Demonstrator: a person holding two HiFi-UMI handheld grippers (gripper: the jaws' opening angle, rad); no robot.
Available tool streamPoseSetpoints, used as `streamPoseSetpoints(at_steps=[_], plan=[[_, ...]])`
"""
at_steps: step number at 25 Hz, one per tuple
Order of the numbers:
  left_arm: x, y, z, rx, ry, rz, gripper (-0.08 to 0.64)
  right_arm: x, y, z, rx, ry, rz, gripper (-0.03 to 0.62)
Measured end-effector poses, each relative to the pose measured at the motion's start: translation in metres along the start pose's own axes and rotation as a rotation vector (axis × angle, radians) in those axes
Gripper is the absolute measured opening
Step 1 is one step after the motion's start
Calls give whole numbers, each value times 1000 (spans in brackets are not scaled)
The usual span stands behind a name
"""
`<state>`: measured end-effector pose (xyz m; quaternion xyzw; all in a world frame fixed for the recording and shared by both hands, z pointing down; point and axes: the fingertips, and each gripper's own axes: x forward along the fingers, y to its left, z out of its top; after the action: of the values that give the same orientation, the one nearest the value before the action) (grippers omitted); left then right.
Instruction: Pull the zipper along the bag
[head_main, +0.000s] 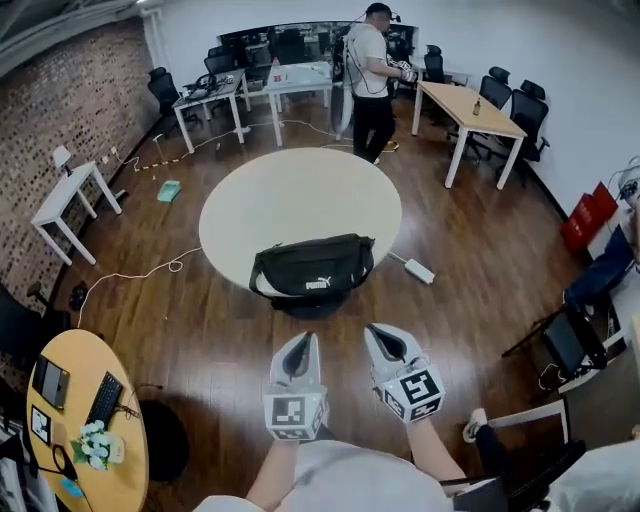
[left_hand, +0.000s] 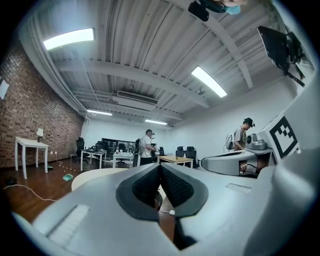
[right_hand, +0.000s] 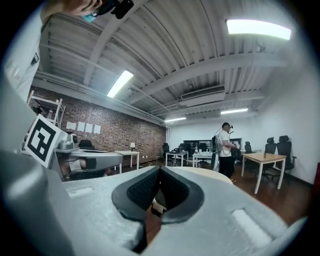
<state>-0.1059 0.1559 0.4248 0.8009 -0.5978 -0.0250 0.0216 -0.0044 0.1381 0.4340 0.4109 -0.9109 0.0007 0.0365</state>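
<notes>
A: In the head view, where is the bag and where do we stand?

B: The bag (head_main: 313, 265) lies at the near edge of the round bench (head_main: 240, 190), with its long side across to us. The left tool (head_main: 298, 342) and the right tool (head_main: 386, 336) hang side by side close to the body, over the floor (head_main: 200, 340) and well apart from the bag. I judge the step in hand is the approach; nothing is touched yet.

A: Do you see the zipper?

B: Not clearly. It should run along the top of the bag, but its slider is too small to find from here. So first come nearer and look for it.

A: And the left gripper view?

B: The pads (left_hand: 142, 187) of the left tool are pressed together, with nothing between them.

A: The right gripper view?

B: The same: the right tool has its jaws together and carries nothing.

A: Then how to do it well?

B: I would open both tools before reaching. One should pinch the fabric at the end where the slider sits, because the bag looks soft and would likely slide on the bench. The other takes only the slider and draws it straight along the zipper's line, not upward.
</notes>
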Motion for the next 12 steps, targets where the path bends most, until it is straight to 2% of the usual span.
streamPoseSetpoints(at_steps=[6,12], plan=[[87,69,20,-16,-20,-43,17,100,-46,27,-40,-6,-43,-12],[163,94,-4,-46,32,-114,17,158,-92,-4,-3,70,-95,-12]])
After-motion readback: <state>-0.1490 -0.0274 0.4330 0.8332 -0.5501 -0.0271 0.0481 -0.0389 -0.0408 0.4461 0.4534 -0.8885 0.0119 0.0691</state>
